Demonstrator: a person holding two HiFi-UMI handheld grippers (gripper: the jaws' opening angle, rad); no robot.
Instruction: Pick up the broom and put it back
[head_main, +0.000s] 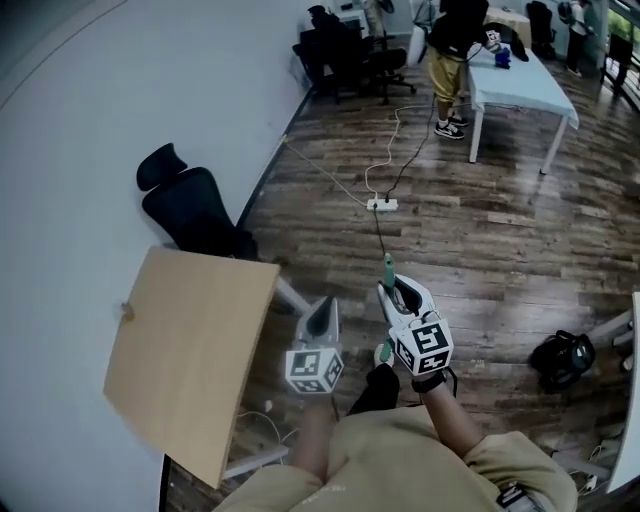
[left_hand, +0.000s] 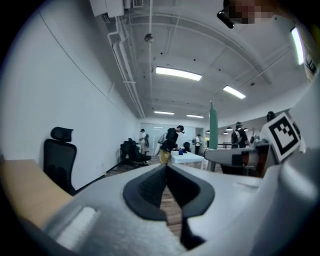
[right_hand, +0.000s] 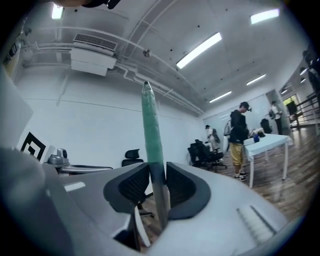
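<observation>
Wooden floor (head_main: 480, 230) is seen below. The broom handle (right_hand: 151, 130) is clamped in the jaws of the right gripper (right_hand: 158, 176) — the left gripper (left_hand: 166, 169) is closed, empty.

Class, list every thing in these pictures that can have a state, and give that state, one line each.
left gripper: shut, empty.
right gripper: shut on the broom handle.
broom handle: roughly upright, clamped between the right gripper's jaws.
power strip: on the floor, cables running to it.
office chair: upright by the wall, unoccupied.
black bag: lying on the floor.
</observation>
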